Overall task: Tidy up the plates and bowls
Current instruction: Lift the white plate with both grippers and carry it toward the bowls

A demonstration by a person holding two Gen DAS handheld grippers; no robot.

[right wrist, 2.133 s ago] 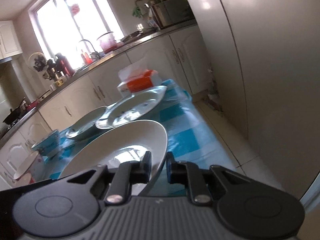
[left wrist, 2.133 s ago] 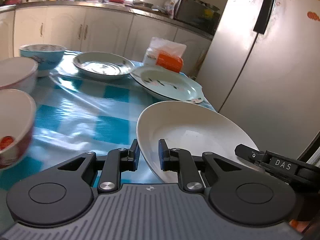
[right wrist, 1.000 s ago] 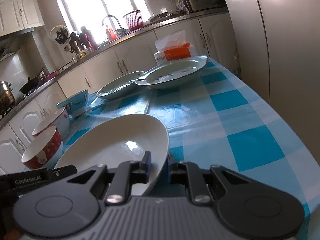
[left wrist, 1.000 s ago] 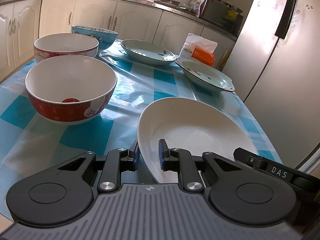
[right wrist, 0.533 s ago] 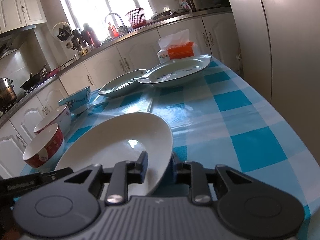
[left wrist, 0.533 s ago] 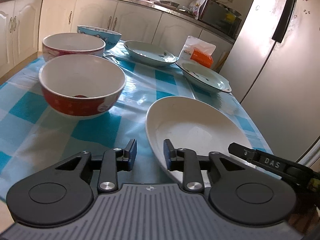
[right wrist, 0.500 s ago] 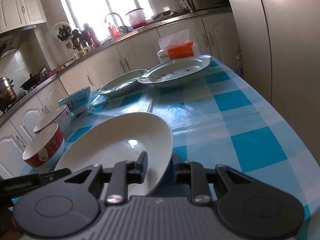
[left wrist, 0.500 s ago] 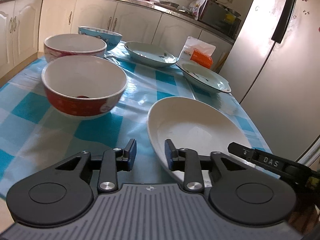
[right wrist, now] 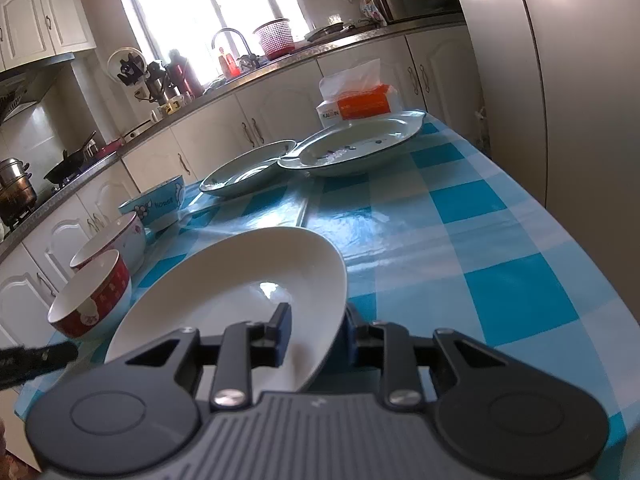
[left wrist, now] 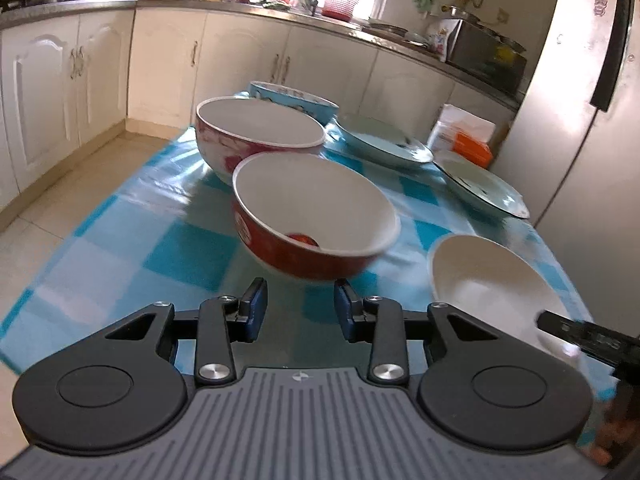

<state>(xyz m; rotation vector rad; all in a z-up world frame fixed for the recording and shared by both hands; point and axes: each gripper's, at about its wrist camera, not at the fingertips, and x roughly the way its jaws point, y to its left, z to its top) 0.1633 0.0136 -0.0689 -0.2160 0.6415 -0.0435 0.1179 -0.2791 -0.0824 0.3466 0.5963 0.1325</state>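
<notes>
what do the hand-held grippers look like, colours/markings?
Both alike: left hand-held gripper and right hand-held gripper have black linkage arms with silver pivot screws, two round black discs, a ribbed grey base plate with a small round logo, and dark blue finger pads. No cables or sleeves visible.

Your left gripper (left wrist: pixel 299 308) hangs with jaws wide apart just short of the red bowl (left wrist: pixel 316 227); the white plate (left wrist: pixel 492 284) lies off to its right on the table (left wrist: pixel 120 240).
</notes>
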